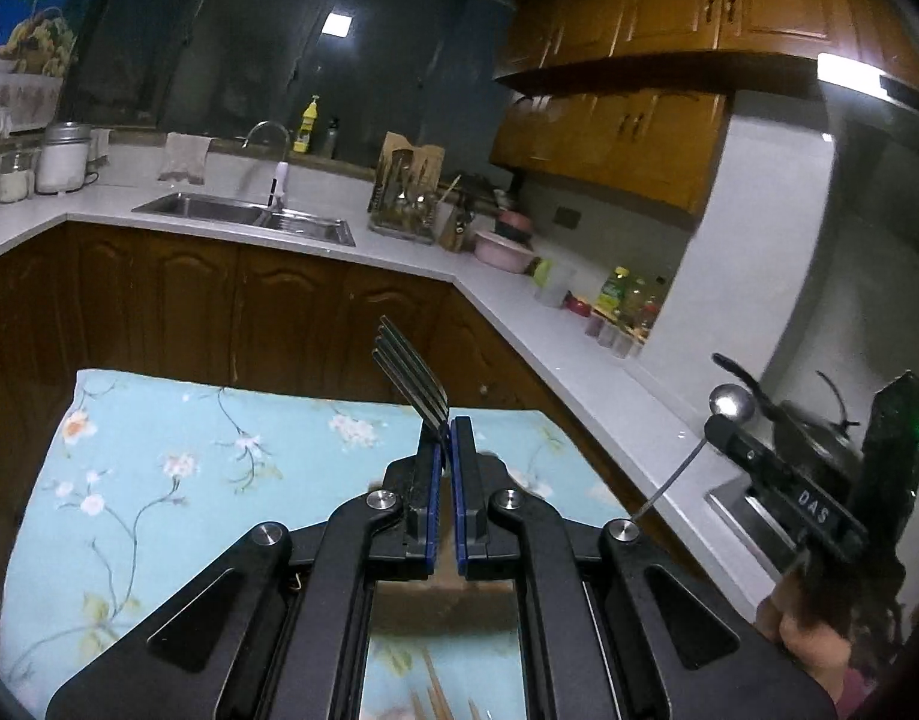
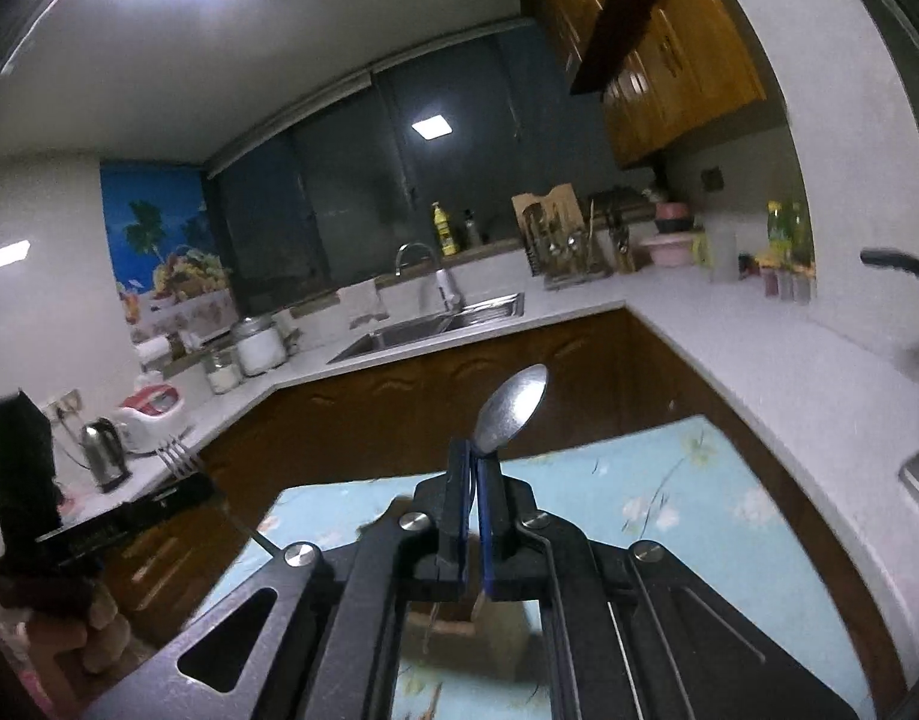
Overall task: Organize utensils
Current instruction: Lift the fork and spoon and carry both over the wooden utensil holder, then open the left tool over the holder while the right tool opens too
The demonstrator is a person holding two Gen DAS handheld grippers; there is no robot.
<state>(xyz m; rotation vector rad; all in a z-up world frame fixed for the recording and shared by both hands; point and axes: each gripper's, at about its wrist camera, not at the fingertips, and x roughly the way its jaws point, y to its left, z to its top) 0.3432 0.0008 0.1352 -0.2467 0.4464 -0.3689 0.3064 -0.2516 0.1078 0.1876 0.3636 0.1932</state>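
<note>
My left gripper is shut on a metal fork; its tines point up and away, above the light-blue floral tablecloth. My right gripper is shut on a metal spoon, bowl up, above the same cloth. The right gripper with the spoon shows at the right of the left wrist view. The left gripper with the fork shows at the lower left of the right wrist view. Wooden chopsticks lie on the cloth under the left gripper.
A white L-shaped counter runs behind the table, with a steel sink, a utensil rack, a pink pot and bottles. A kettle and jars stand at the left.
</note>
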